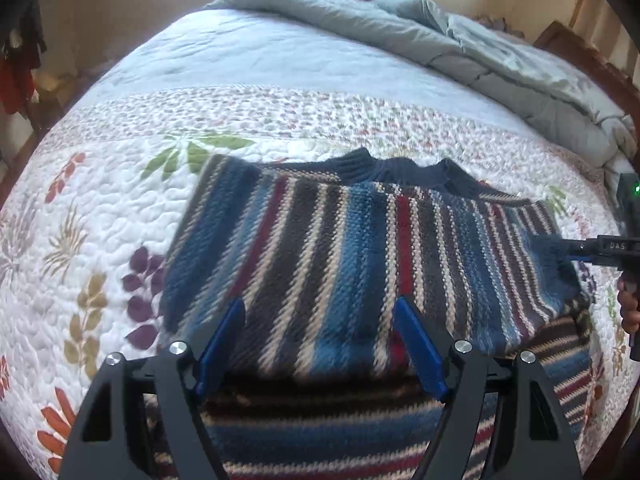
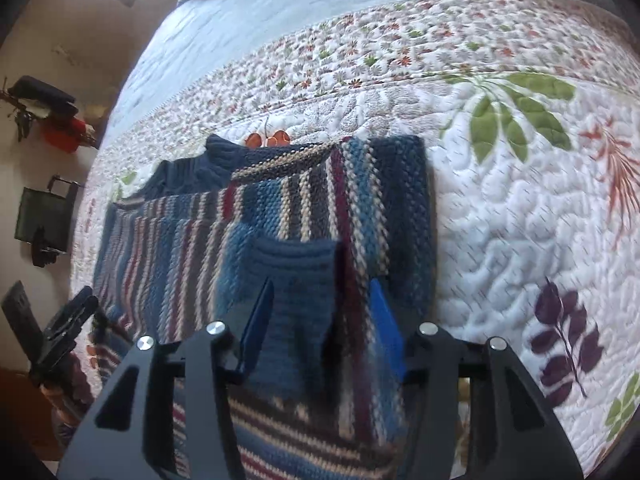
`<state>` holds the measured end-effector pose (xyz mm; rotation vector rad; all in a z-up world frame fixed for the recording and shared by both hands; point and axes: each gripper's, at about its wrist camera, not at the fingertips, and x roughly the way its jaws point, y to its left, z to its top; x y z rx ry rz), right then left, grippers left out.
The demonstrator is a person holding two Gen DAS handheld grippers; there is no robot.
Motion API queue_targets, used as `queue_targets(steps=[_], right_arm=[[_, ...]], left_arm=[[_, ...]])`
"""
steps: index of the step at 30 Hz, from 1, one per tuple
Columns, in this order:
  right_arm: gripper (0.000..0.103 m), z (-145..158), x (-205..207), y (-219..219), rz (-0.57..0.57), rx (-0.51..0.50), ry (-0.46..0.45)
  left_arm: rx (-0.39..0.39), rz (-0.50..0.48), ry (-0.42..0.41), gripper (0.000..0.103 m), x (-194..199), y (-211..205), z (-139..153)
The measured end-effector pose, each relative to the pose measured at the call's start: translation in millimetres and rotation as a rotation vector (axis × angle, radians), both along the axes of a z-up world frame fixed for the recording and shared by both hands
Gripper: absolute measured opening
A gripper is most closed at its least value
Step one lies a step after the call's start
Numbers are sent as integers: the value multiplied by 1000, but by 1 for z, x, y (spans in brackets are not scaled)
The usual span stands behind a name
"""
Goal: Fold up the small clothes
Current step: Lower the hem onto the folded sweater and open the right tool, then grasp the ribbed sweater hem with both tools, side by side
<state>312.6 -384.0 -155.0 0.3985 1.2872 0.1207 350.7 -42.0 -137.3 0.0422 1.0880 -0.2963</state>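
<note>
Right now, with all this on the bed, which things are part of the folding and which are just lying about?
Part of the job:
- striped knit sweater
- left gripper
- right gripper

Just lying about:
- floral quilt
- grey-blue duvet, bunched at the far side
- red and dark clothes hanging on the wall

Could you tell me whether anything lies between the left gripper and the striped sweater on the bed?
Nothing visible does. The left gripper hangs open directly over the striped sweater, which lies spread on the floral quilt with only its own folded-in sleeves on top. The right gripper works the sweater's other side.
</note>
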Motion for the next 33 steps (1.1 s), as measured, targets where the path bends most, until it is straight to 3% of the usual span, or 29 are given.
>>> queue_targets(steps=[2, 5, 12, 16, 21, 24, 28, 33], right_arm=[[21, -2, 5, 8, 11, -25, -8], [12, 2, 8, 12, 47, -52, -46], [5, 41, 0, 15, 65, -155, -199], [5, 18, 7, 11, 17, -131, -118], [16, 24, -20, 6, -22, -127, -147], [27, 33, -51, -8, -48, -56, -160], [43, 28, -92, -10, -11, -58, -134], [43, 1, -116, 8, 42, -142, -40]], left_arm=[[31, 1, 8, 78, 4, -5, -6], [46, 9, 19, 78, 9, -7, -14], [76, 65, 36, 78, 14, 7, -34], [67, 94, 78, 81, 24, 17, -52], [108, 70, 43, 80, 8, 20, -37], [112, 46, 8, 80, -15, 32, -22], [160, 82, -30, 81, -40, 60, -14], [192, 129, -9, 81, -61, 80, -26]])
